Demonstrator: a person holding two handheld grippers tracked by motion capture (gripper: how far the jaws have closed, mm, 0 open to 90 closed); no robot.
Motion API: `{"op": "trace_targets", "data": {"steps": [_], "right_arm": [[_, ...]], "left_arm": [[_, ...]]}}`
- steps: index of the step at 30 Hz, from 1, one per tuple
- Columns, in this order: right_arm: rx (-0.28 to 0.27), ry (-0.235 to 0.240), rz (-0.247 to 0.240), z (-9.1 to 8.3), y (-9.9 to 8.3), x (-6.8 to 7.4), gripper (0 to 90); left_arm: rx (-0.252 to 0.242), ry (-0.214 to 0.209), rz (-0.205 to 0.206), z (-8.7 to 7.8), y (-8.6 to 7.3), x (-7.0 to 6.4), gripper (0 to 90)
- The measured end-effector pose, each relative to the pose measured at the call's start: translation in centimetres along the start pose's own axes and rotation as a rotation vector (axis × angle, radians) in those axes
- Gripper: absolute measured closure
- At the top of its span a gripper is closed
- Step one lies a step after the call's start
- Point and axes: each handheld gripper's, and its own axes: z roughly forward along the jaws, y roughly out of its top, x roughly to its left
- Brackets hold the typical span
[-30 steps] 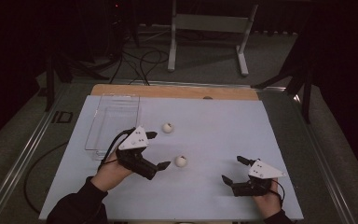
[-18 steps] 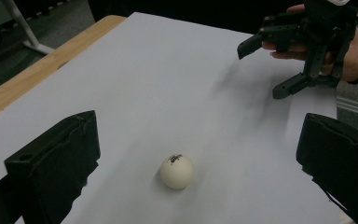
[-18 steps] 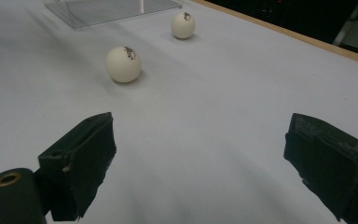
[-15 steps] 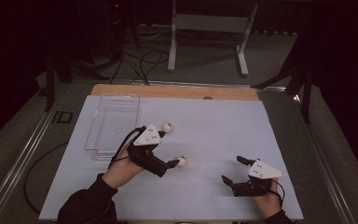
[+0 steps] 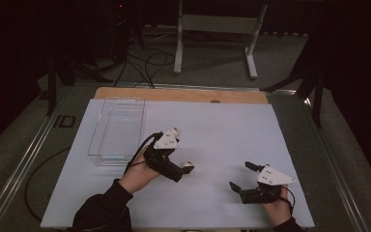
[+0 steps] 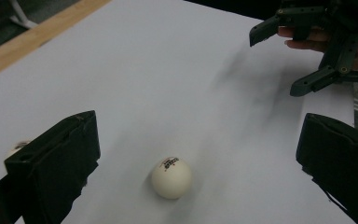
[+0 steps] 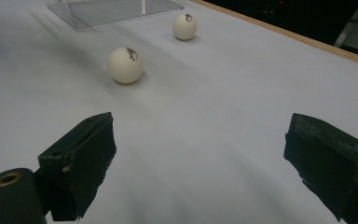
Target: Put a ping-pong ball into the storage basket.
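Left gripper view: your left hand-held gripper (image 6: 191, 154) gapes wide around ping-pong ball (image 6: 171, 177) on desk (image 6: 177, 79); right hand-held gripper (image 5: 242, 177) wide too.

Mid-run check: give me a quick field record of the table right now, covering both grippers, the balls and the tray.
left gripper: open, jaws either side of the near ball, not closed on it
near ball: white, printed mark, resting on the white table
far ball: white, on the table close to the tray, untouched
clear tray: on the table's left part; no ball seen inside
right gripper: open, holding nothing, apart from both balls
likely next move: close left gripper on near ball
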Motion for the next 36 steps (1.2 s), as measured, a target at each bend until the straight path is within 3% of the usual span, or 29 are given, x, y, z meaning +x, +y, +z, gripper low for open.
{"op": "trace_targets", "data": {"steps": [7, 12, 21, 36], "right_arm": [[0.0, 0.002, 0.0, 0.0, 0.0, 0.0, 8.6], [-0.005, 0.002, -0.002, 0.0, 0.0, -0.1, 8.6], [-0.006, 0.006, -0.001, 0.0, 0.0, -0.1, 8.6], [0.002, 0.006, 0.0, 0.0, 0.0, -0.1, 8.6]], "left_arm": [[0.03, 0.001, -0.001, 1.3, -0.4, 0.0, 0.7], [0.054, -0.008, -0.059, 2.2, -0.8, 0.2, 0.6], [0.093, -0.021, -0.105, 3.5, -1.6, 0.7, 0.6], [0.209, -0.006, -0.088, 5.4, -2.4, 0.7, 0.7]]}}
